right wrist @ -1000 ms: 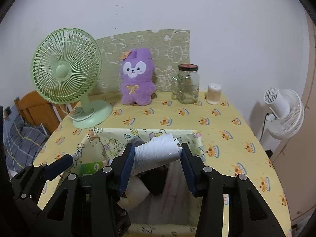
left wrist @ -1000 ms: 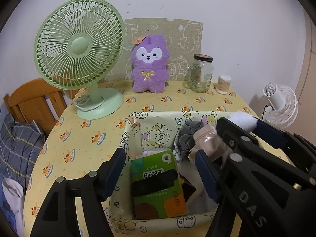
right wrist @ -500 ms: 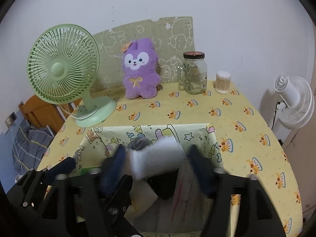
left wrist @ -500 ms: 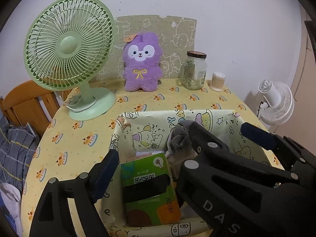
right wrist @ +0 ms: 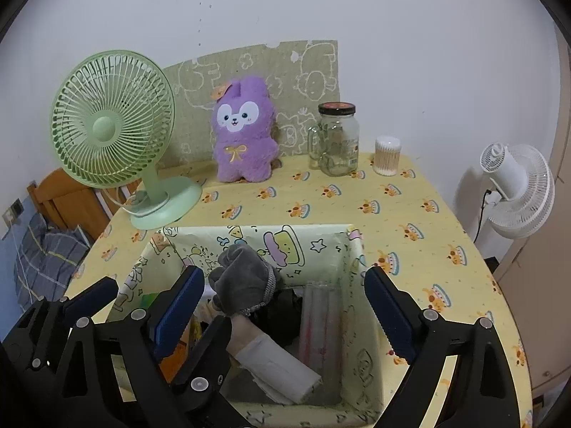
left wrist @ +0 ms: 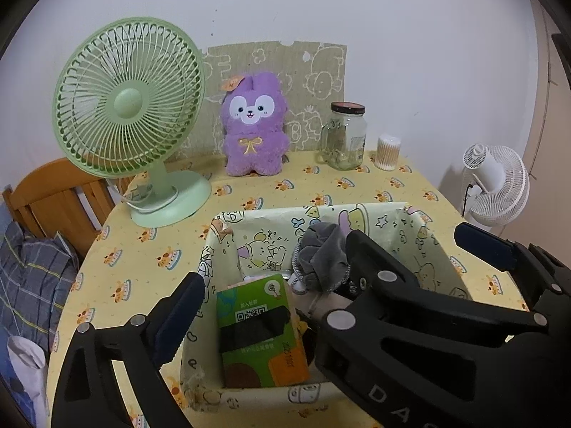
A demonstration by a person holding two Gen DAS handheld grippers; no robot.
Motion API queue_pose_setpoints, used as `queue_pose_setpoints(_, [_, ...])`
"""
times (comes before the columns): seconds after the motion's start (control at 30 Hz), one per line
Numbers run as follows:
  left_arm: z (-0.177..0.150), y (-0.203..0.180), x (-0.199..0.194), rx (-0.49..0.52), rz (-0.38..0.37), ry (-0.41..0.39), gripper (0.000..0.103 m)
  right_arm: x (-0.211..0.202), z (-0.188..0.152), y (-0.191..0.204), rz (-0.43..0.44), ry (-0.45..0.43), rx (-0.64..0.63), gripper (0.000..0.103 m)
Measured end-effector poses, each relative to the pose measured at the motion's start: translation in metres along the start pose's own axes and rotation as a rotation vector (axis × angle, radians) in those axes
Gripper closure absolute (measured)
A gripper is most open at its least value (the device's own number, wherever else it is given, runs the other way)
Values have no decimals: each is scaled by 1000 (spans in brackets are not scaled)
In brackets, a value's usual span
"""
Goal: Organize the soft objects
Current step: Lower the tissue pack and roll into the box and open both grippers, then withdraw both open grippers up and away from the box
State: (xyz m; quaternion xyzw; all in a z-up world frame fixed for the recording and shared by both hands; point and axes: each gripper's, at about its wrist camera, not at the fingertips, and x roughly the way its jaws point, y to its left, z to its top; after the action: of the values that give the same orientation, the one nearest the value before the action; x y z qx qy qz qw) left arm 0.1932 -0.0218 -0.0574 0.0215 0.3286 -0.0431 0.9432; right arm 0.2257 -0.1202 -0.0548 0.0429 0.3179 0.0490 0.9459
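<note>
A paper-lined box (left wrist: 403,210) (right wrist: 353,249) stands on the yellow table, and both grippers hover over it. Inside lie a green tissue pack (left wrist: 260,324), a bunched grey cloth (left wrist: 321,256) (right wrist: 246,278), a white roll (right wrist: 274,367) and a clear wrapped item (right wrist: 317,321). My right gripper (right wrist: 282,285) has its jaws opening wide, and the pads touch nothing. My left gripper (left wrist: 285,296) is opening too, above the tissue pack. Its right finger is lost among the right gripper's black frame. A purple plush (left wrist: 253,125) sits upright at the table's back.
A green desk fan (left wrist: 128,107) stands back left. A glass jar (left wrist: 346,135) and a cotton-swab tub (left wrist: 387,146) are back right. Off the table are a white fan (left wrist: 496,185) on the right and a wooden chair (left wrist: 60,192) with plaid cloth on the left.
The white roll left the right gripper and now lies in the box. Both grippers' jaws have spread much wider.
</note>
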Motion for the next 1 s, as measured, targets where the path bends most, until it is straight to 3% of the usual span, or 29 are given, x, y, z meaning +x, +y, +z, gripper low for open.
queue_pose_setpoints(0.47, [-7,-5,-38,-11,52,-45,6,-49,-7,-4,-11,-56,-10,10])
queue_pose_setpoints(1.0, [-15,-11,-85,-6,56,-105,5,-103,-17,-6,-5,-111,-16,10])
